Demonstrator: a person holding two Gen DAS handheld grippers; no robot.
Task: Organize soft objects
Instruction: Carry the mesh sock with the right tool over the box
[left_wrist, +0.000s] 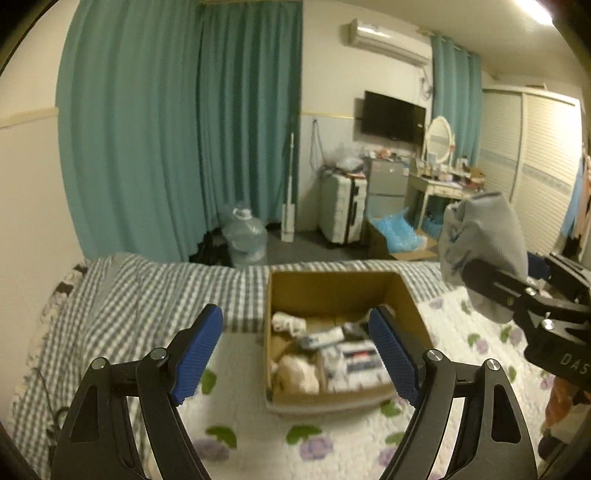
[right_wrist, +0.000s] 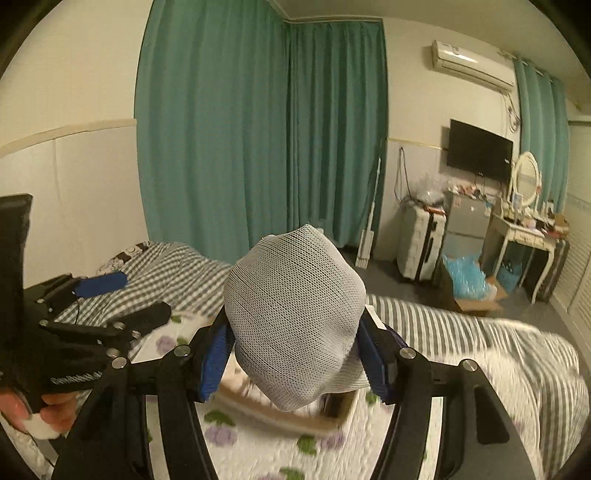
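An open cardboard box (left_wrist: 334, 290) stands on the bed and holds pale cloth items and several small packs. My left gripper (left_wrist: 297, 349) hangs open above the box's front, nothing between its blue pads. My right gripper (right_wrist: 293, 350) is shut on a grey mesh-covered soft bundle (right_wrist: 295, 317), which bulges up between the pads and hides most of the box (right_wrist: 295, 415) beneath. In the left wrist view that bundle (left_wrist: 487, 236) hangs in the air at the right, held by the right gripper (left_wrist: 480, 280). The left gripper (right_wrist: 122, 299) shows at the left, held by a hand (right_wrist: 55, 410).
The bed carries a floral quilt (left_wrist: 258, 435) and a grey checked blanket (left_wrist: 140, 295). Beyond it are teal curtains (left_wrist: 177, 129), a water jug (left_wrist: 245, 236), a suitcase (left_wrist: 343, 206), a small fridge (left_wrist: 386, 184), a dressing table (left_wrist: 439, 188) and a floor box with blue bags (left_wrist: 400, 236).
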